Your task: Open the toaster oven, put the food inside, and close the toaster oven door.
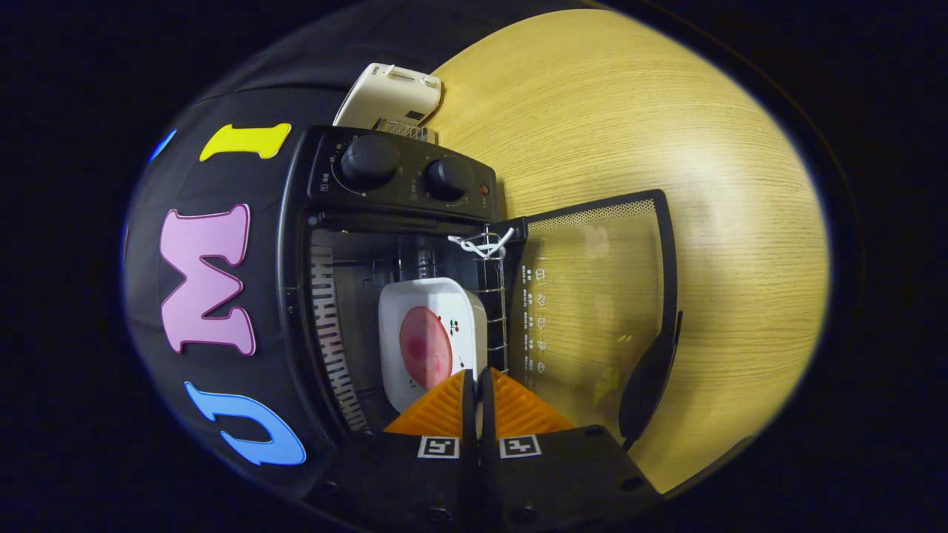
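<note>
While tilted a quarter turn, looked along nearly closed fingers [444, 403], the gripper [475, 385] pinching the near rim of the white dish [437, 311], or so it seemed; grip not fully clear. Sat on the wire rack [495, 296] inside the black toaster oven [400, 192], that dish, with pink food [426, 348] on it. Hung fully open, the glass door [592, 296]. Stood on a wooden table [666, 133], near a white appliance [389, 92].

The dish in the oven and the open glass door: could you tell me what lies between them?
In the gripper view, the wire rack's edge stands between the dish and the door.
</note>
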